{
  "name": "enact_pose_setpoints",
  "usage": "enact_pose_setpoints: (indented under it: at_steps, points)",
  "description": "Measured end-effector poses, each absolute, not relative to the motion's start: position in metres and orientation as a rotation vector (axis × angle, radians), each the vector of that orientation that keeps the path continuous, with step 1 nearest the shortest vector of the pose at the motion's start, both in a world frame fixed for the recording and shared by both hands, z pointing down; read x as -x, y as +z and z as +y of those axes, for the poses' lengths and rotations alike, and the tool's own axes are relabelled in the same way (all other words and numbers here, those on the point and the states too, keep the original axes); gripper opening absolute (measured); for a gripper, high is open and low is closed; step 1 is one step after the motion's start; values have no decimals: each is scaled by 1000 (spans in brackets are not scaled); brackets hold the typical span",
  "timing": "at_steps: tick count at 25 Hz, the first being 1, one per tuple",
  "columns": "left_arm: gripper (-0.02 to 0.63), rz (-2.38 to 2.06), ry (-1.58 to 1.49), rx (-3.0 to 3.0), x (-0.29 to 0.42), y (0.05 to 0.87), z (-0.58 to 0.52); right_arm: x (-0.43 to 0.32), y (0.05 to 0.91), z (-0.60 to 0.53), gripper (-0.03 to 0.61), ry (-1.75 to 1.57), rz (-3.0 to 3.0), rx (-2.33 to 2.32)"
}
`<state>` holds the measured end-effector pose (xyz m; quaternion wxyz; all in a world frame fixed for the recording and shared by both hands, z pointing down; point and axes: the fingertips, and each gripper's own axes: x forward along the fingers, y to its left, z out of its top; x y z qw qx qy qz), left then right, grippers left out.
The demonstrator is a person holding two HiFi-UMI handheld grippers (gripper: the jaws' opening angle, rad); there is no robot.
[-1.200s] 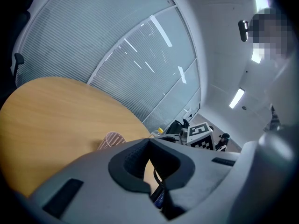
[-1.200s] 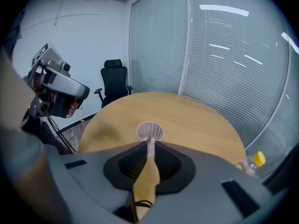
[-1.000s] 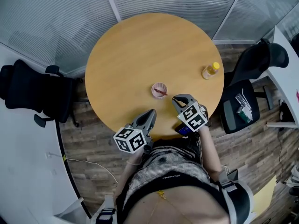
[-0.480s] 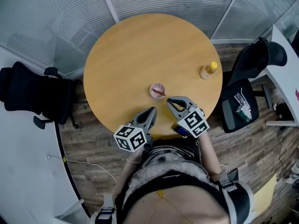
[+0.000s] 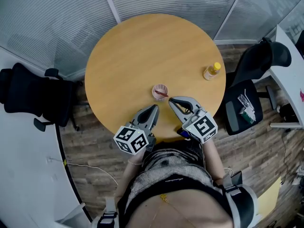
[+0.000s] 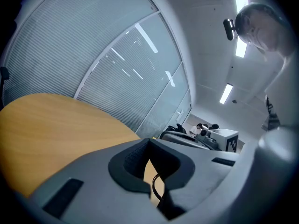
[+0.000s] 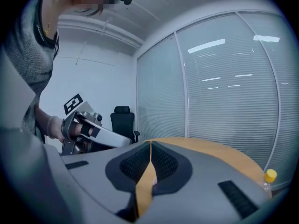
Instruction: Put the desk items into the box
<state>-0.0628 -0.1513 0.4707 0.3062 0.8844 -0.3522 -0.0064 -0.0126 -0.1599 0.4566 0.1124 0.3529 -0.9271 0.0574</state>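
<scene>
Left tool [image 5: 153, 110] and right tool [image 5: 172, 100] are hovering closed on nothing, the right's jaws having just been closing. The bottle [image 5: 212, 71] and pink cup [image 5: 161, 92] are sitting unpacked on the surface [image 5: 137, 51].

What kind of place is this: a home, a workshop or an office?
Most likely an office meeting room. A round wooden table stands in front of glass walls covered with blinds, and a black swivel chair stands beside it. The left gripper view shows strip lights on the ceiling.
</scene>
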Motion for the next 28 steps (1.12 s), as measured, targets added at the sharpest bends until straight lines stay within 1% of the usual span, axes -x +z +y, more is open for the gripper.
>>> enact_pose_setpoints:
  at_steps: [14,28]
  points:
    - [2,-951,-125,-2460,65,414,-152,22,418,-155,21,35,-2812,-1048]
    - [2,-949,-115,-2453,67,419,-155,19,418,-165,21,-15,-2782,-1059]
